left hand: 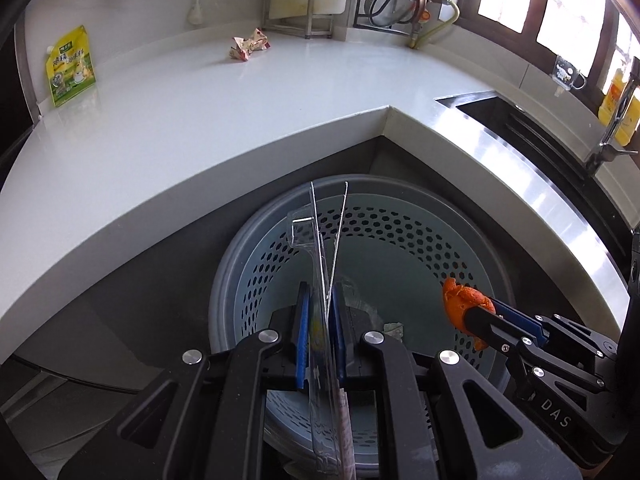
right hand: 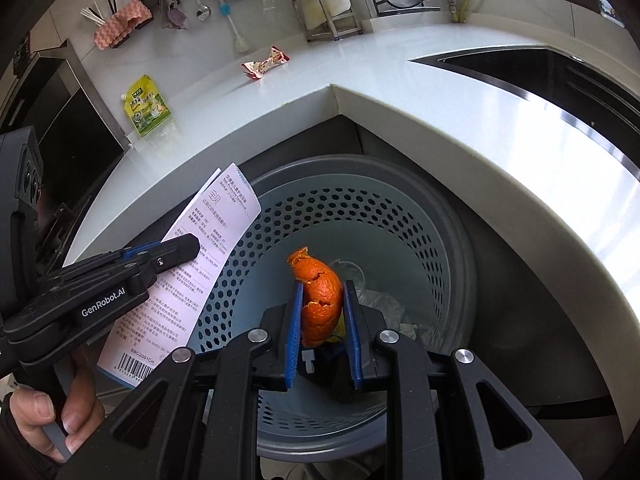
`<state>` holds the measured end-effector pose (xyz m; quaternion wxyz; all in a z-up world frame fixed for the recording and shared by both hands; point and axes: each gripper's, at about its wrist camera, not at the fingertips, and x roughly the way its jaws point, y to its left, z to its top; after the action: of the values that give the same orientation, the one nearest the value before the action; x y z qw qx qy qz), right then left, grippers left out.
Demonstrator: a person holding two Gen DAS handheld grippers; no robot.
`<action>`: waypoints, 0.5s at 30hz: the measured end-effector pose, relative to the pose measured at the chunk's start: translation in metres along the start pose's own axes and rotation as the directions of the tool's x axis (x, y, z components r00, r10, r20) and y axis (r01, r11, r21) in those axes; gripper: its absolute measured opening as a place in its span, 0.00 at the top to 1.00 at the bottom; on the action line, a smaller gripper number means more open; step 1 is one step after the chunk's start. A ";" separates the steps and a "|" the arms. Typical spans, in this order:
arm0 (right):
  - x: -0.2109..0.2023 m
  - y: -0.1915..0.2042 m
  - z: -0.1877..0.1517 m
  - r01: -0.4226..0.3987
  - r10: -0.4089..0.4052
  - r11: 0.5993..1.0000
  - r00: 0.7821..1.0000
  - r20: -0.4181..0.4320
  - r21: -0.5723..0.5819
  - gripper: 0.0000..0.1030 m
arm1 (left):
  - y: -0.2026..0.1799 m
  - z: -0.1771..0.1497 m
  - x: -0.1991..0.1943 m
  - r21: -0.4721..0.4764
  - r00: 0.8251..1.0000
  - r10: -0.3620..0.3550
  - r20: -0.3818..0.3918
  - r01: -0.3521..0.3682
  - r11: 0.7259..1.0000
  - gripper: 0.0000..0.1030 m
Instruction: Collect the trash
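The counter [left hand: 248, 92] is glossy white and smooth, with a brushed-metal strip [left hand: 520, 168] at its sink edge. Below the counter, the bin [right hand: 452, 248] is matt grey perforated plastic. The blister pack [left hand: 316, 264] is clear glossy plastic backed with printed card [right hand: 212, 248]. The peel [right hand: 320, 300] is rough and dimpled. On the counter, the pouch [left hand: 71, 66] and wrapper [left hand: 248, 44] look like shiny printed film.

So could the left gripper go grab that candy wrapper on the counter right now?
Probably not yet. The left gripper is shut on a plastic package over the bin. The path across the counter to the candy wrapper looks free.
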<state>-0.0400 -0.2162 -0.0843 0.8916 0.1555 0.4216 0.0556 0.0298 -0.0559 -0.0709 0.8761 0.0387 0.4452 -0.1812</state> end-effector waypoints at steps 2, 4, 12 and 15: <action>0.002 0.000 -0.002 0.001 -0.001 1.000 1.000 -0.005 0.001 0.80 | 0.000 -0.003 0.000 0.002 1.000 0.007 -0.004 -0.007 1.000 0.87; 0.001 -0.001 -0.004 0.007 -0.007 1.000 1.000 -0.005 0.003 0.76 | 0.002 -0.005 0.000 -0.001 1.000 0.020 -0.004 -0.020 1.000 0.85; -0.008 -0.003 -0.002 0.016 -0.017 0.999 1.000 0.023 0.029 0.49 | 0.010 -0.011 -0.007 -0.027 0.999 0.052 0.000 -0.052 0.998 0.48; -0.008 -0.002 -0.003 0.012 -0.012 0.999 1.000 0.018 0.032 0.48 | 0.010 -0.012 -0.009 -0.028 0.998 0.056 0.000 -0.056 0.998 0.44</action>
<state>-0.0478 -0.2193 -0.0807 0.8932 0.1676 0.4151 0.0422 0.0190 -0.0415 -0.0723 0.8814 0.0388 0.4462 -0.1501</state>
